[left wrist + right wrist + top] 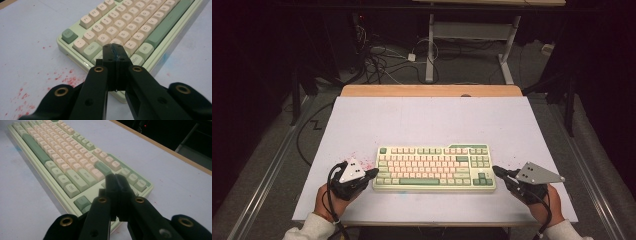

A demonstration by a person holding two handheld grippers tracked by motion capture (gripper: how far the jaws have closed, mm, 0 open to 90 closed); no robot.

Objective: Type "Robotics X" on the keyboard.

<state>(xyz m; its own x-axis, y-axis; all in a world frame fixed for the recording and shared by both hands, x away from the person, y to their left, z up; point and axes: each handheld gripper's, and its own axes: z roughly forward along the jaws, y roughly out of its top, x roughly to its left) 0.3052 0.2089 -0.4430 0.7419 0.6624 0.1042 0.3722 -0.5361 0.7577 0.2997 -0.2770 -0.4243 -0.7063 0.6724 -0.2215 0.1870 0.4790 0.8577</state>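
The keyboard (pixel 434 168) lies flat near the front edge of the table (pixel 412 120). The left tool (pixel 371 173) is clenched and empty, its tip just beside the keyboard's left end. The right tool (pixel 497 171) is likewise clenched and empty, its tip at the keyboard's right end.

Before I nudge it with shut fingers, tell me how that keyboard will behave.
The keyboard looks rigid and lies flat, so it should probably slide without tipping or rolling. A push at one end, where the left gripper sits, would likely swivel it. The raised keycaps may press down or catch.
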